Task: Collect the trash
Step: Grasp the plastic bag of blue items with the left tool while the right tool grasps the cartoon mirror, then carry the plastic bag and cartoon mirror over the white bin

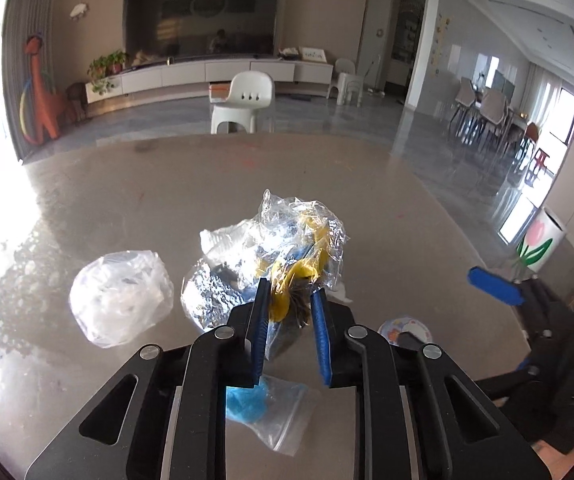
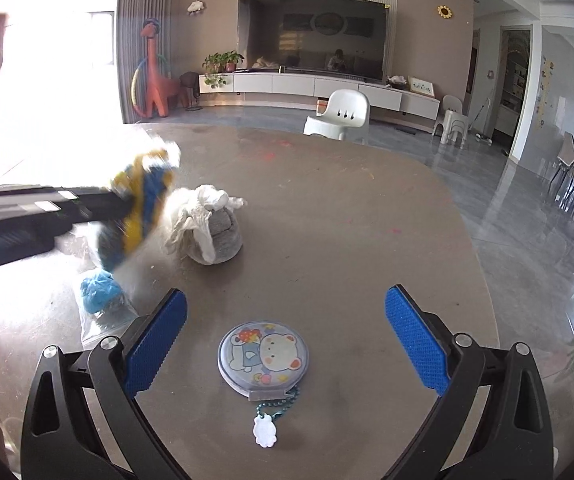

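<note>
My left gripper (image 1: 289, 288) is shut on a crumpled yellow, blue and clear plastic wrapper (image 1: 295, 240) and holds it above the table; the wrapper also shows blurred in the right wrist view (image 2: 143, 200). A crumpled clear plastic bag (image 1: 121, 296) lies left of it; in the right wrist view it looks white and grey (image 2: 207, 224). A zip bag with blue stuff inside (image 1: 263, 412) lies under the left gripper and shows in the right wrist view (image 2: 101, 300). My right gripper (image 2: 287, 320) is open and empty over a round bear keychain (image 2: 263, 357).
The grey table (image 2: 347, 220) has rounded far corners. A white cup with a tulip print (image 1: 541, 244) stands at the right edge. A white chair (image 1: 247, 100) stands beyond the far edge. The right gripper's blue finger (image 1: 495, 285) shows in the left wrist view.
</note>
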### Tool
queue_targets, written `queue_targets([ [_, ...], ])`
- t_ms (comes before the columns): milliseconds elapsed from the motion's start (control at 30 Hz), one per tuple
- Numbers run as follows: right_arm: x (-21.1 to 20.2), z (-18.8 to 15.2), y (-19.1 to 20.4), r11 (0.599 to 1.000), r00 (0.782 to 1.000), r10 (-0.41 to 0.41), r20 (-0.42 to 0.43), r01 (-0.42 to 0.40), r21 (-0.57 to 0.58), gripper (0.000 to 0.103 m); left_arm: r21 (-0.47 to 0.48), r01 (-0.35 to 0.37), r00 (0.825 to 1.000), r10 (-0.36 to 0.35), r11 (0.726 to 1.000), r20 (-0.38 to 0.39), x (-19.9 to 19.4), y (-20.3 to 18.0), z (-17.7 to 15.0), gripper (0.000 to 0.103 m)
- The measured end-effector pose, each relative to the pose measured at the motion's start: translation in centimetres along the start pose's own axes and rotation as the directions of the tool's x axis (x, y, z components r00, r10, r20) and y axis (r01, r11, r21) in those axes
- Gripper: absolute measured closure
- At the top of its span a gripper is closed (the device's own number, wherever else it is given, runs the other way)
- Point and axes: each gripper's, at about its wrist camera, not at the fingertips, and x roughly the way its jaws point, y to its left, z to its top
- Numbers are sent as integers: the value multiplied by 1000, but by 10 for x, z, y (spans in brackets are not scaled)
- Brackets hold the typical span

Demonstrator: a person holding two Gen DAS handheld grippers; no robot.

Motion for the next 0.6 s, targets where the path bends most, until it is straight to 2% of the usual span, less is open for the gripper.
queue_targets([
  [200,12,1,-2,1000,998,19,-59,-18,11,4,7,-11,1000,10,1000,22,-16,-1,3,83],
  [300,20,0,-5,999,992,36,-124,-33,29,5,8,-15,1000,14,1000,26,-19,-6,4,83],
  [400,27,-2,-5,997,982,62,-178,-54,46,18,9,-13,999,13,1000,34,-21,-8,7,83],
  [467,34,-6,1,996,972,73,-224,-61,63,43,14,-14,999,14,1000,37,-23,-9,7,83],
  [600,28,-7,0,992,971,95,-220,-74,100,45,10,-14,999,14,1000,49,-29,-7,8,83],
])
